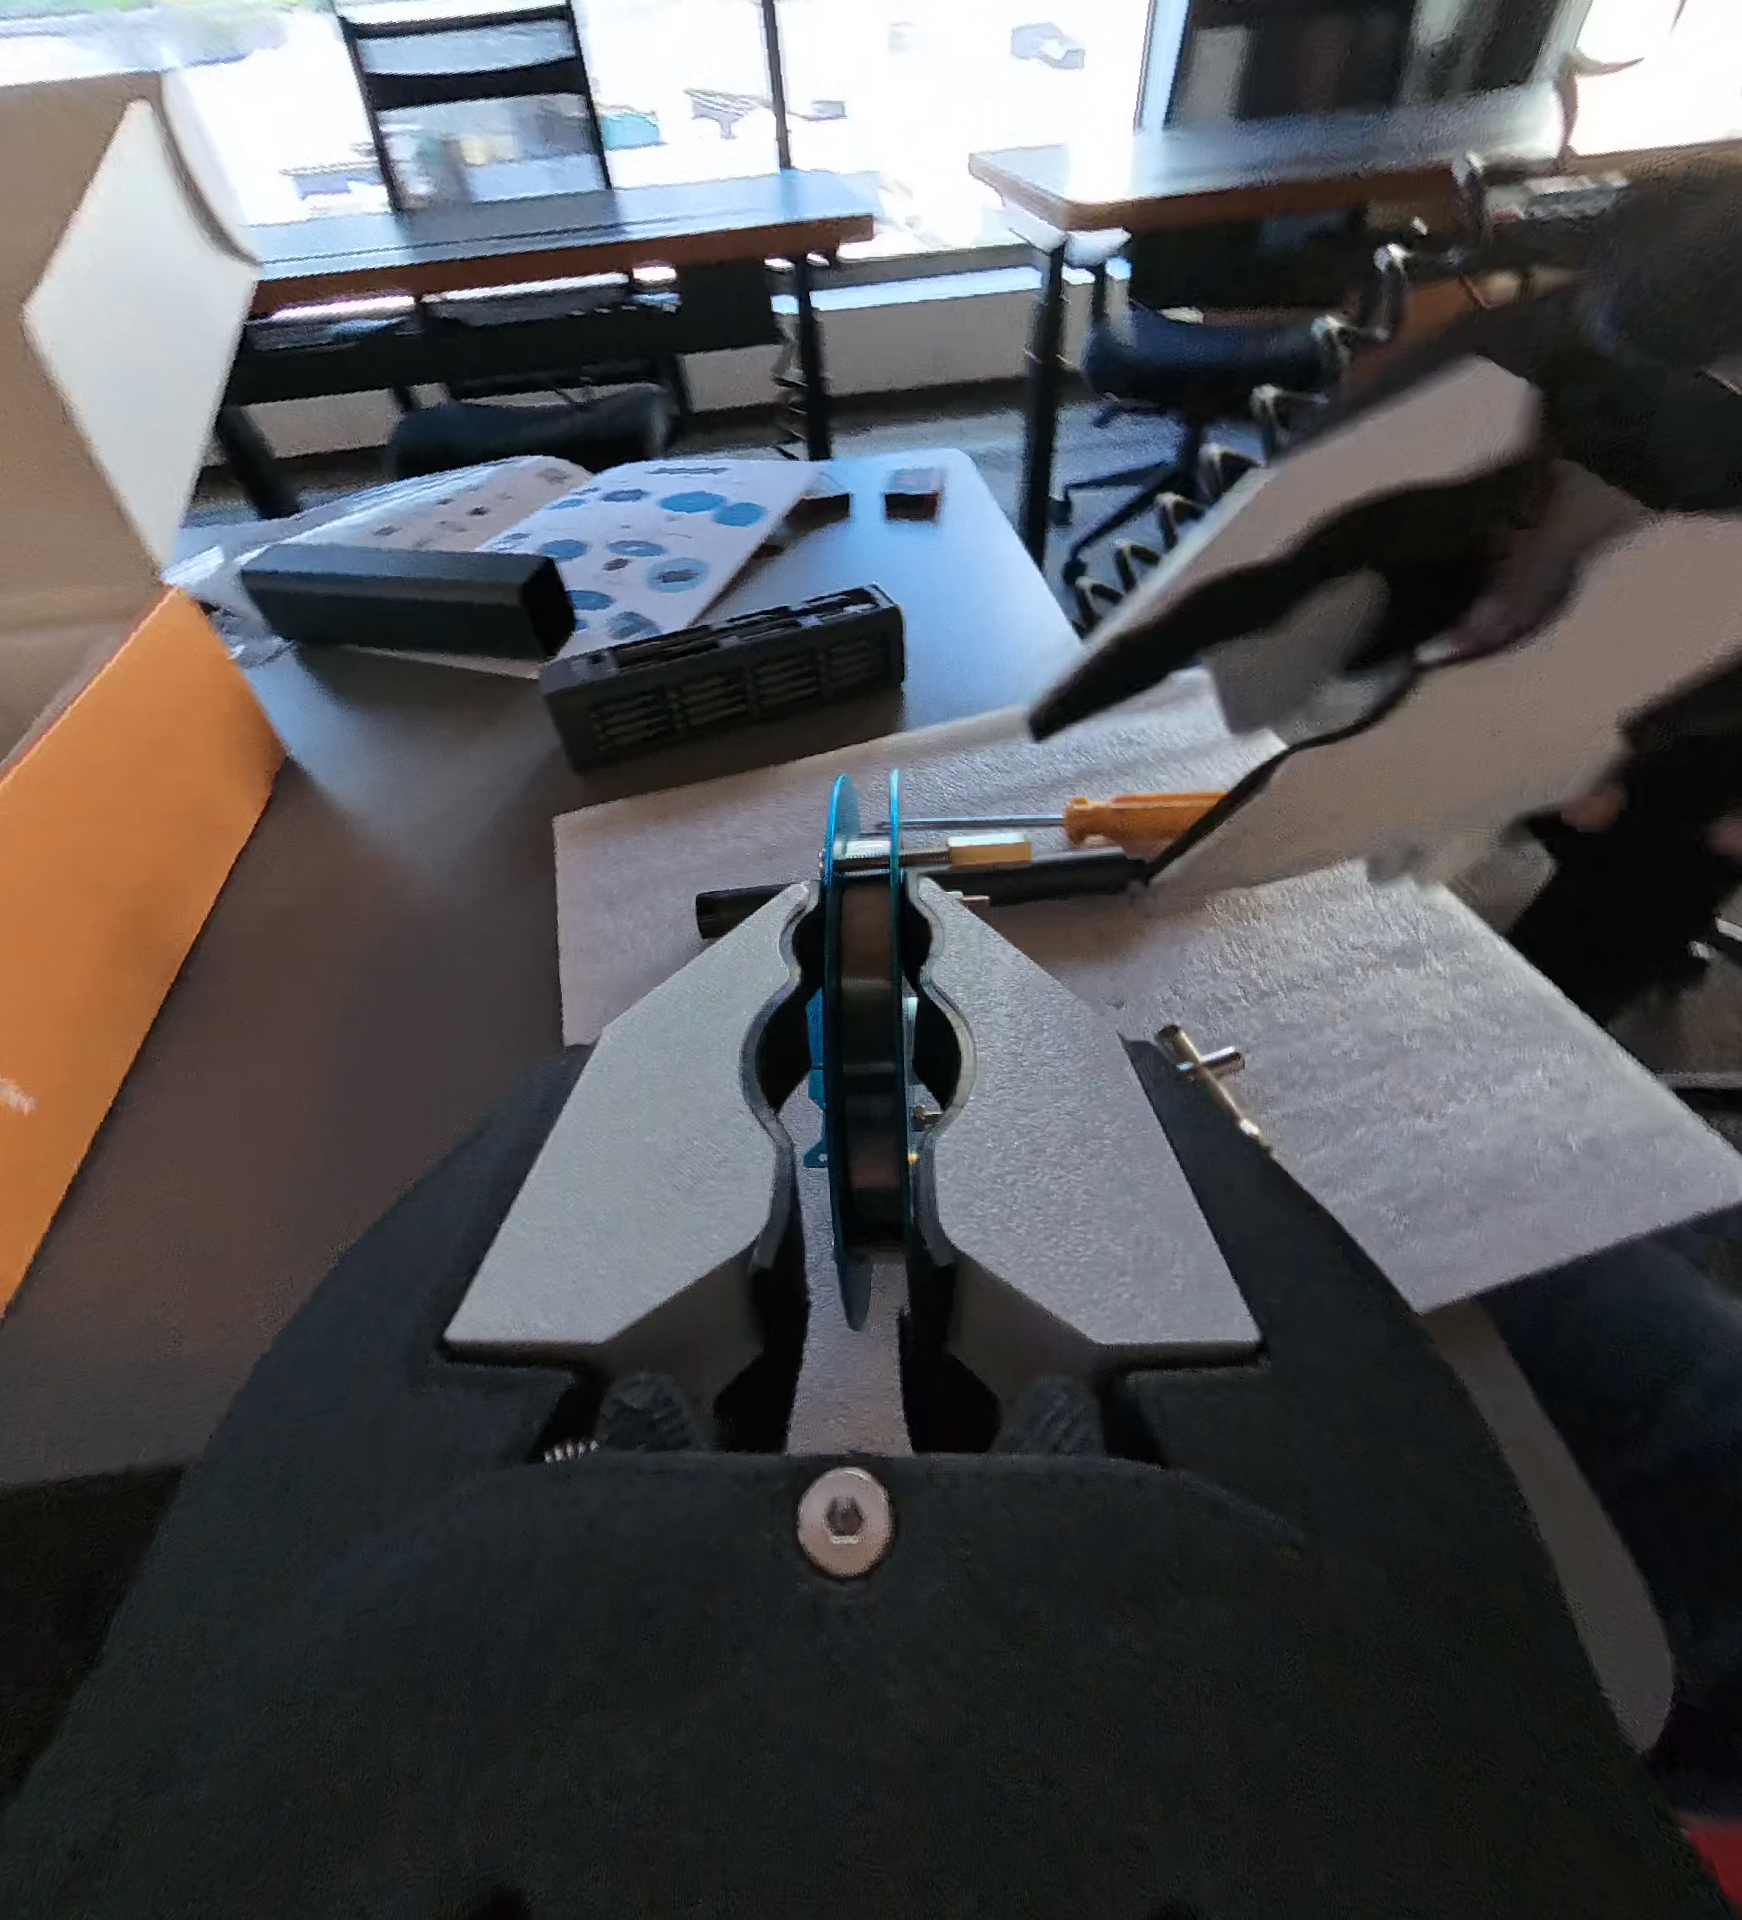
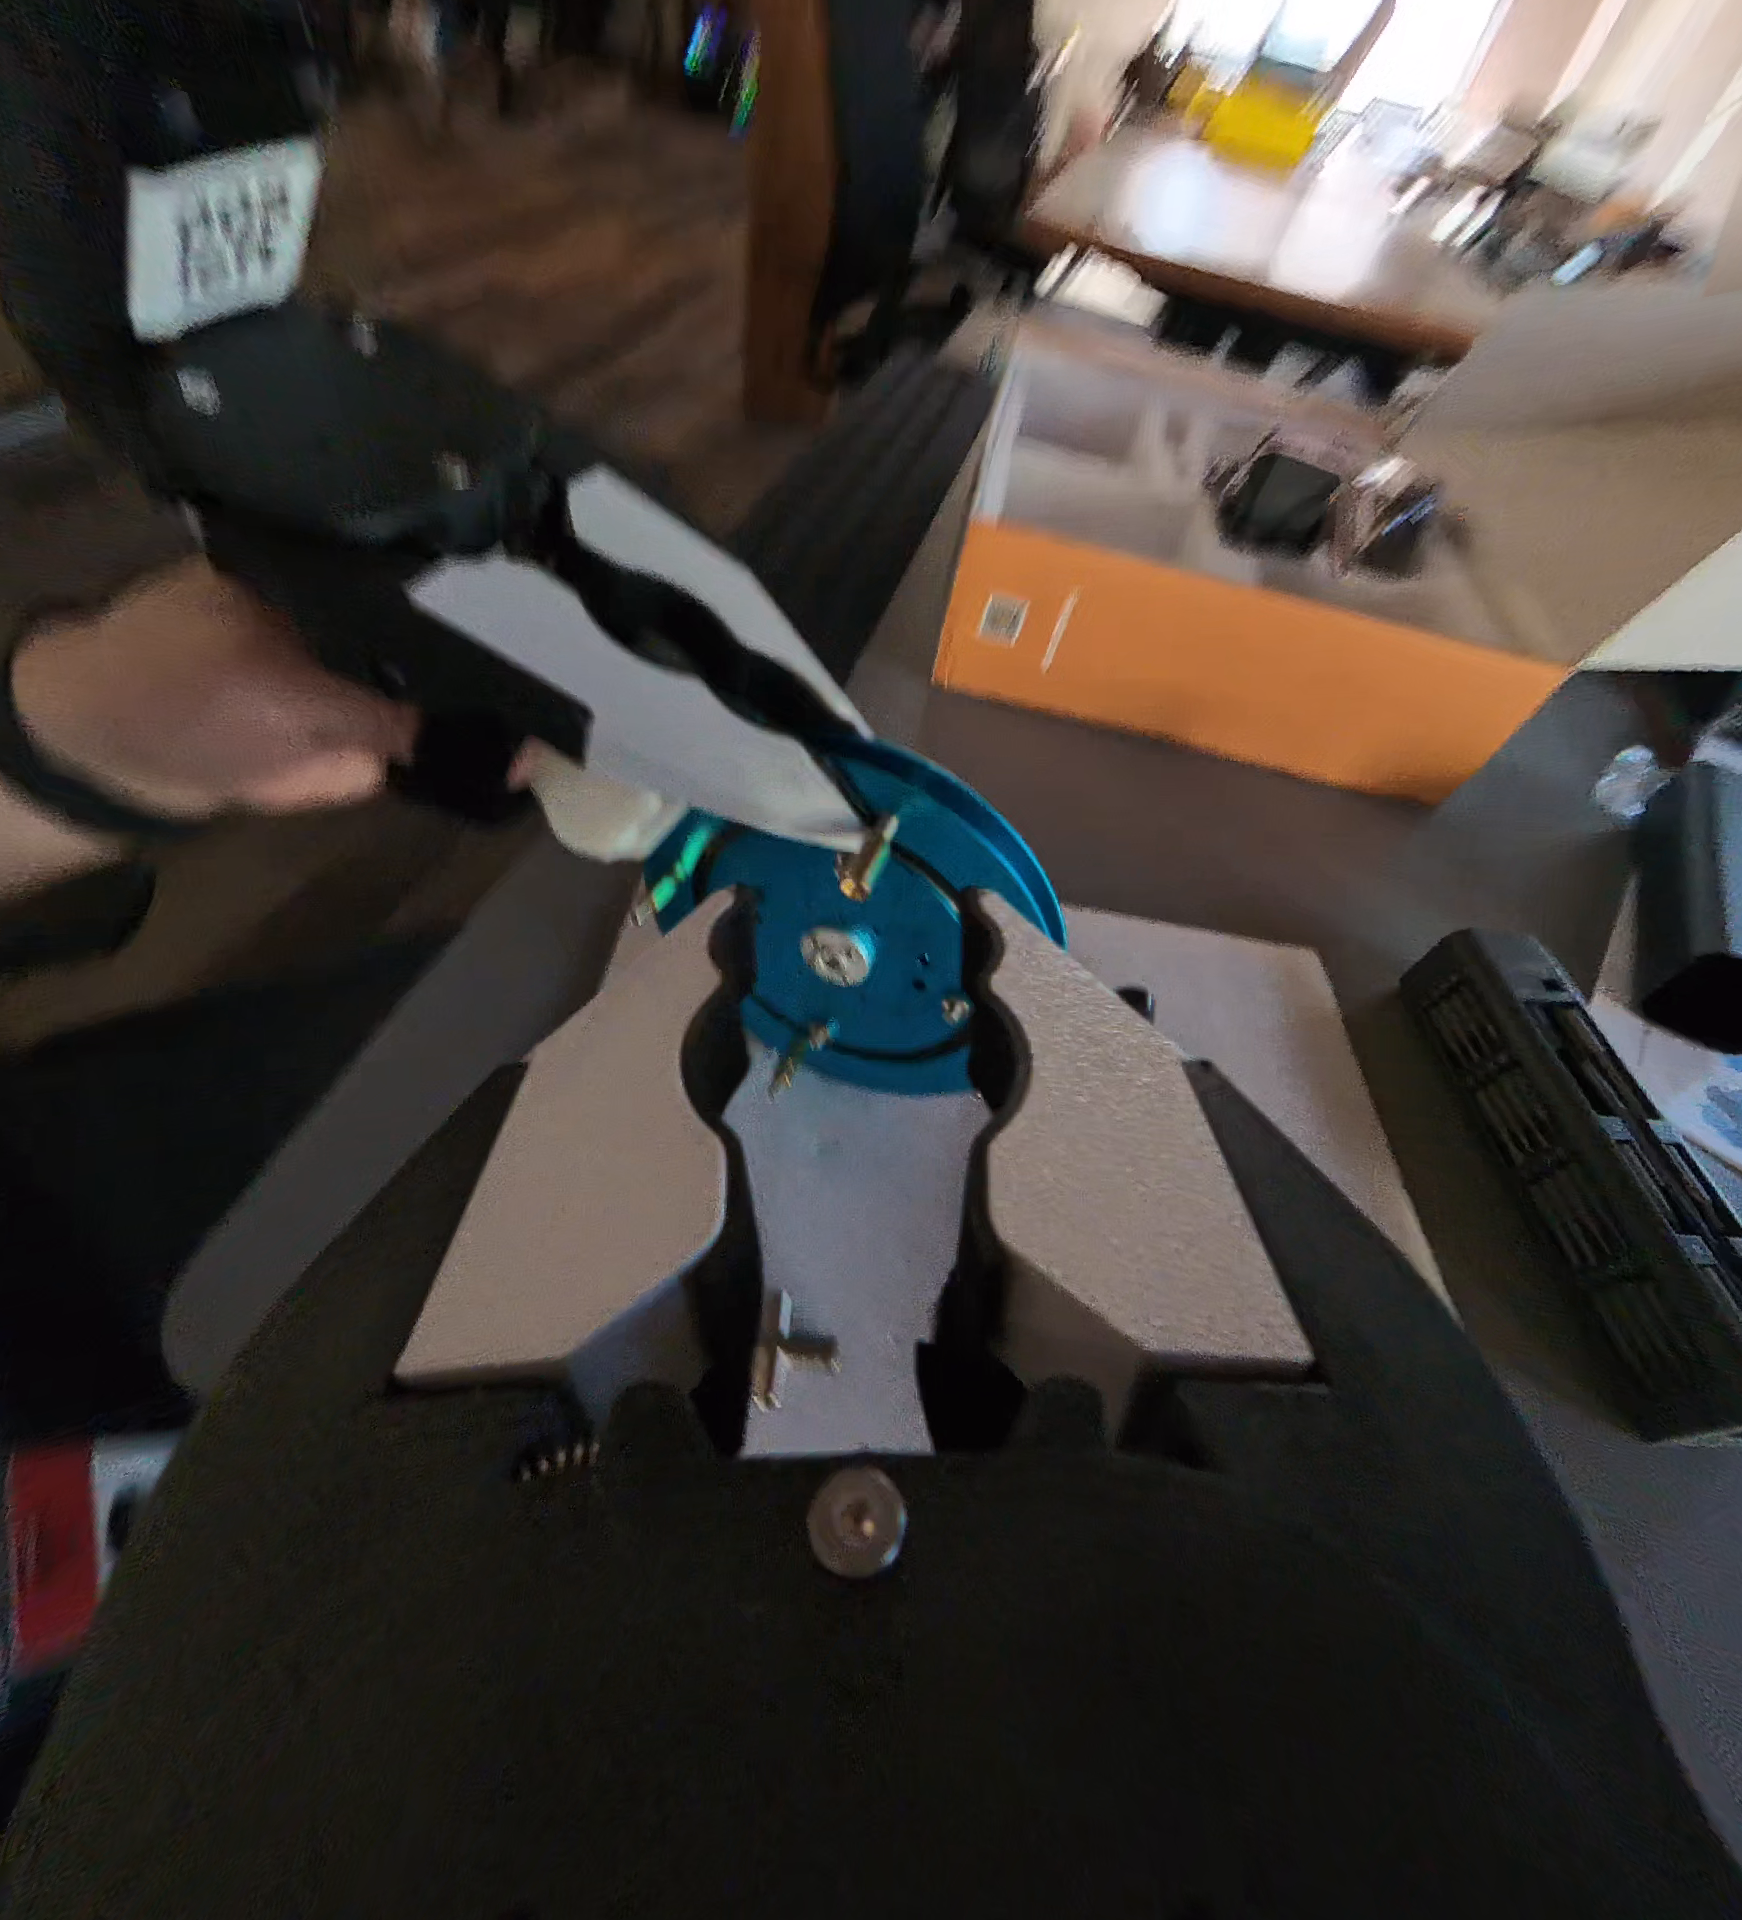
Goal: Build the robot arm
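My left gripper [image 1: 862,894] is shut on a blue two-disc wheel assembly [image 1: 862,1039] with a black core and holds it edge-on over a grey mat [image 1: 1366,1039]. In the right wrist view the left gripper [image 2: 825,790] comes in from the upper left and shows the wheel's flat face [image 2: 846,966], with small brass and steel pins on it. My right gripper [image 2: 856,914] is open, its tips on either side of that face; I cannot tell if they touch. It shows blurred in the left wrist view [image 1: 1116,790]. A small metal cross-shaped pin [image 2: 789,1351] lies on the mat between the right fingers.
An orange-handled screwdriver [image 1: 1142,816] and a black tool with a yellow part [image 1: 1012,868] lie on the mat behind the wheel. A black vented case [image 1: 727,675], a black tube [image 1: 405,597], a sheet with blue spots [image 1: 649,540] and an orange box [image 1: 67,935] sit on the table. One gripper's finger ends stand about 4 cm off the other's. From either gripper's tips it is about 12 cm to the small metal cross-shaped pin [image 2: 789,1351].
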{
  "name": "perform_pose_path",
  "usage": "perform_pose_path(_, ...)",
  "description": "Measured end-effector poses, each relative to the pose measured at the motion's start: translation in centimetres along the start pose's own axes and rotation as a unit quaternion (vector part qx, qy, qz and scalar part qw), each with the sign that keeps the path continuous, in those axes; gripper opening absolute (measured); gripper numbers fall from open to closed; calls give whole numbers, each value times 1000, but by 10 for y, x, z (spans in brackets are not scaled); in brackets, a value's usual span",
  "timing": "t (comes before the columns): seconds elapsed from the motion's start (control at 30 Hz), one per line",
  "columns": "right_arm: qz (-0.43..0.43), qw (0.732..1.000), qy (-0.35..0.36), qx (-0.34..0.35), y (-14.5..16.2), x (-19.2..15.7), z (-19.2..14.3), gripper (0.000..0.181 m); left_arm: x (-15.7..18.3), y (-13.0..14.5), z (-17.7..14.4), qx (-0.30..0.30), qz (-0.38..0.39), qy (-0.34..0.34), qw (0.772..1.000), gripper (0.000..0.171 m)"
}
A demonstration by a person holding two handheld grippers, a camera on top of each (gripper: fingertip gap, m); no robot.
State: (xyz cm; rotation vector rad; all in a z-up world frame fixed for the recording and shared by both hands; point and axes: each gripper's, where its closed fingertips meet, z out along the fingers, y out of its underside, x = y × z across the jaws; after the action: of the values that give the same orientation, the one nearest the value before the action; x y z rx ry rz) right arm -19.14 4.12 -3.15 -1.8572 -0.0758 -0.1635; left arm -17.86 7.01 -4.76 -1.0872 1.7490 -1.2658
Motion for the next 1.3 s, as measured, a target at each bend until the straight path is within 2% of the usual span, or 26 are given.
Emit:
perform_pose_path(0.07, 12, 998, 42, 41, -7, -8, 1, 34, 2, 0, -2, 12, -22, -27, 999, 11)
perform_pose_path(0.13, -6, 996, 89, 13, 2, -7, 7, 33, 7, 0, -2, 15, -16, -45, 999, 12)
perform_pose_path(0.2, -38, 991, 130, -3, 5, -1, 9, 2, 10, 0, -2, 14, -7, -58, 998, 12)
perform_pose_path(0.3, -17, 992, 125, 3, 5, -1, 12, 3, 11, 1, -3, 20, -19, -57, 998, 12)
perform_pose_path(0.4, -10, 992, 126, -25, 13, 1, 16, 18, 9, 2, -7, 26, -47, -44, 998, 13)
perform_pose_path(0.5, -34, 991, 122, -42, 16, -4, 18, 0, 7, 3, -8, 29, -55, -40, 997, 13)
perform_pose_path(0.57, -49, 988, 140, -47, 16, -3, 20, 0, 6, 3, -8, 25, -52, -38, 998, 12)
perform_pose_path(0.6, -51, 987, 147, -50, 16, -2, 20, 2, 6, 3, -8, 24, -53, -34, 998, 13)
perform_pose_path(0.67, -39, 987, 146, -51, 13, -3, 22, 21, 6, 4, -8, 22, -64, -27, 997, 13)
perform_pose_path(0.73, -33, 987, 145, -54, 10, -2, 22, 17, 5, 4, -8, 20, -64, -25, 997, 13)
perform_pose_path(0.77, -32, 987, 144, -60, 10, -2, 22, 4, 5, 3, -8, 18, -63, -24, 998, 13)
perform_pose_path(0.93, -33, 987, 133, -82, 12, -3, 21, 4, 11, 4, -9, 6, -51, -6, 999, 14)
perform_pose_path(1.03, -22, 989, 128, -76, 13, 0, 20, 3, 16, -1, -18, 17, -62, 49, 997, 35)
perform_pose_path(1.1, -26, 989, 125, -72, 14, 2, 19, 3, 11, -9, -29, 40, -61, 85, 994, 30)
perform_pose_path(1.13, -26, 990, 120, -69, 14, 2, 20, 3, 6, -14, -33, 52, -55, 102, 992, 21)
perform_pose_path(1.2, -26, 992, 105, -61, 12, 0, 21, 3, -10, -21, -35, 64, -48, 135, 988, 19)
perform_pose_path(1.3, -31, 995, 83, -49, 10, -3, 25, 3, -16, -23, -25, 53, -73, 263, 961, 13)
